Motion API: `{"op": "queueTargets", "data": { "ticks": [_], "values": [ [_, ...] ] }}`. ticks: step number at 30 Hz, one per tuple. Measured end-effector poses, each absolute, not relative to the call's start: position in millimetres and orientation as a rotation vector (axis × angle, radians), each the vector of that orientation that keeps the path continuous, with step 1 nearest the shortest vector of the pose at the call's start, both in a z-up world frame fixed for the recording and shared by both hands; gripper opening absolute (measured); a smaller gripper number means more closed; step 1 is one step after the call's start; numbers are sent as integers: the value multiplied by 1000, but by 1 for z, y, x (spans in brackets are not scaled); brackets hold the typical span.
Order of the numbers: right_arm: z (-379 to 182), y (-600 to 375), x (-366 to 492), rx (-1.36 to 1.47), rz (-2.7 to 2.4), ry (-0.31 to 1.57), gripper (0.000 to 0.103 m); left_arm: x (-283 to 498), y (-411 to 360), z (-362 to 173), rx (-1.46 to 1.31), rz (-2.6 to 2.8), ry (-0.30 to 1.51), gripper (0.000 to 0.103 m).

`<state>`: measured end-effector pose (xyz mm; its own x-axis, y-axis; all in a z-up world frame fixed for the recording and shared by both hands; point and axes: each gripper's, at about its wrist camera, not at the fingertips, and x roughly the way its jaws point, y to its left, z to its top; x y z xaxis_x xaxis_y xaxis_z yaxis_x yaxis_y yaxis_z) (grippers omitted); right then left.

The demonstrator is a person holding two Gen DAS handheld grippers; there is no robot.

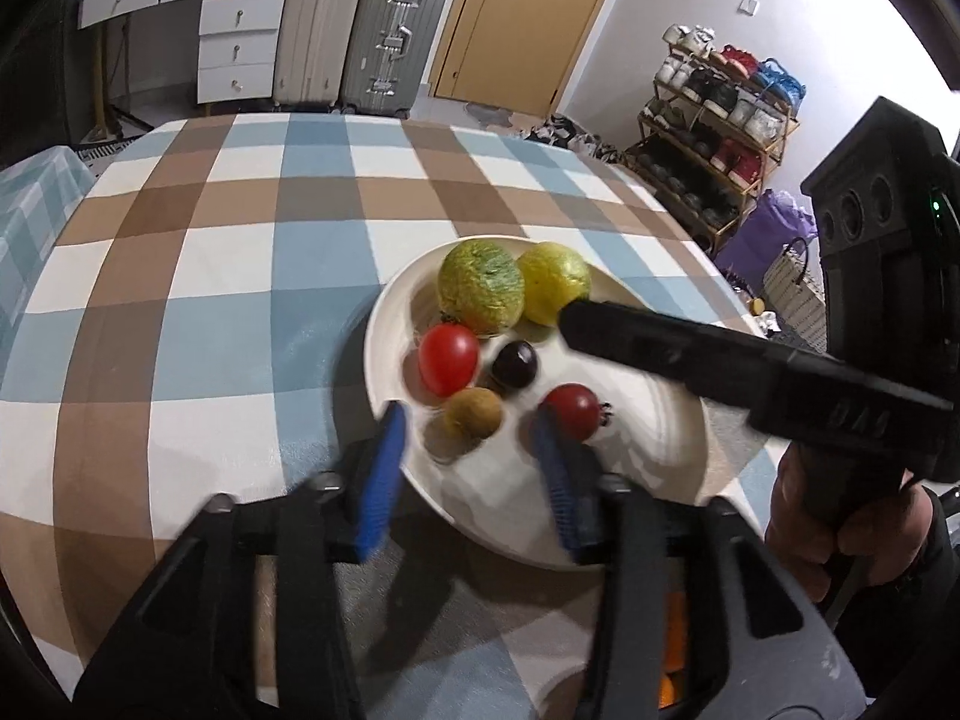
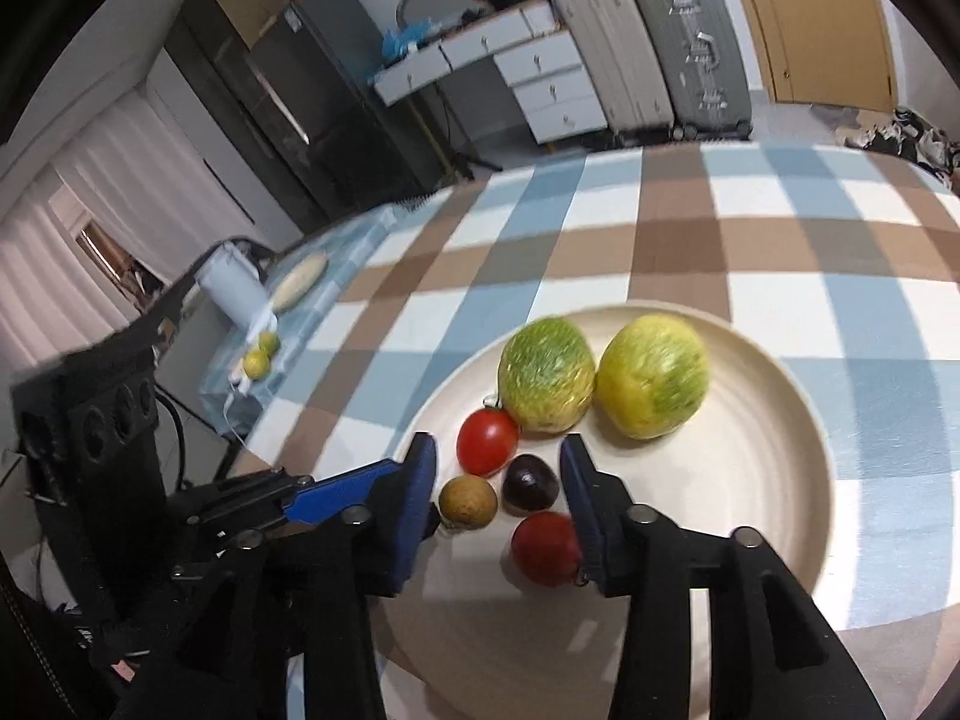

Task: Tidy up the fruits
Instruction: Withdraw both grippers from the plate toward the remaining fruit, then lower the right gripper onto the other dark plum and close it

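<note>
A cream plate (image 1: 654, 480) (image 2: 774, 480) on the checked tablecloth holds two large yellow-green fruits (image 1: 480, 288) (image 2: 547, 383), two red tomatoes (image 1: 449, 359) (image 2: 487, 441), a dark plum (image 1: 515, 363) (image 2: 530, 482) and a small brown fruit (image 1: 473, 413) (image 2: 468, 501). My left gripper (image 1: 468, 468) is open and empty over the plate's near rim, with the brown fruit just beyond its tips. My right gripper (image 2: 498, 498) is open and empty above the small fruits; its far finger (image 1: 660, 342) reaches in from the right in the left wrist view.
The checked table (image 1: 240, 276) stretches beyond the plate. A side surface at the left carries two small yellow fruits (image 2: 261, 357), a white object (image 2: 234, 288) and a flat plate (image 2: 298, 281). Suitcases, drawers and a shoe rack (image 1: 714, 138) stand behind.
</note>
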<state>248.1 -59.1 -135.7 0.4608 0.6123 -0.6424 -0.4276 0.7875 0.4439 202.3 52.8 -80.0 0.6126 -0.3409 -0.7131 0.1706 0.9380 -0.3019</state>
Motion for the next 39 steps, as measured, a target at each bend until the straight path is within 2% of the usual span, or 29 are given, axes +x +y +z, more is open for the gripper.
{"op": "queueTargets", "data": {
  "ticks": [1, 6, 8, 11, 13, 14, 18, 23, 27, 31, 39],
  "values": [
    [-133, -63, 246, 244, 647, 870, 49, 199, 52, -78, -211, -291, 857, 61],
    [-118, -86, 228, 274, 613, 816, 56, 182, 51, -66, -212, -269, 834, 63],
    [-113, -95, 221, 291, 598, 795, 67, 173, 49, -60, -204, -264, 823, 64],
    [-105, -108, 205, 320, 591, 756, 76, 157, 45, -49, -203, -272, 800, 64],
    [-100, -115, 192, 321, 573, 733, 92, 146, 41, -42, -191, -265, 787, 65],
    [-97, -118, 186, 312, 560, 718, 94, 141, 38, -38, -183, -266, 782, 66],
    [-89, -125, 165, 294, 540, 686, 99, 121, 27, -27, -153, -256, 755, 79],
    [-80, -133, 136, 271, 535, 638, 102, 97, 13, -14, -118, -241, 729, 81],
    [-77, -140, 115, 264, 536, 611, 103, 80, 7, -10, -103, -217, 722, 88],
    [-75, -144, 95, 246, 520, 592, 103, 65, 6, -10, -109, -194, 712, 102],
    [-80, -156, 68, 240, 486, 591, 103, 34, 3, -16, -115, -182, 711, 102]
  ]
}}
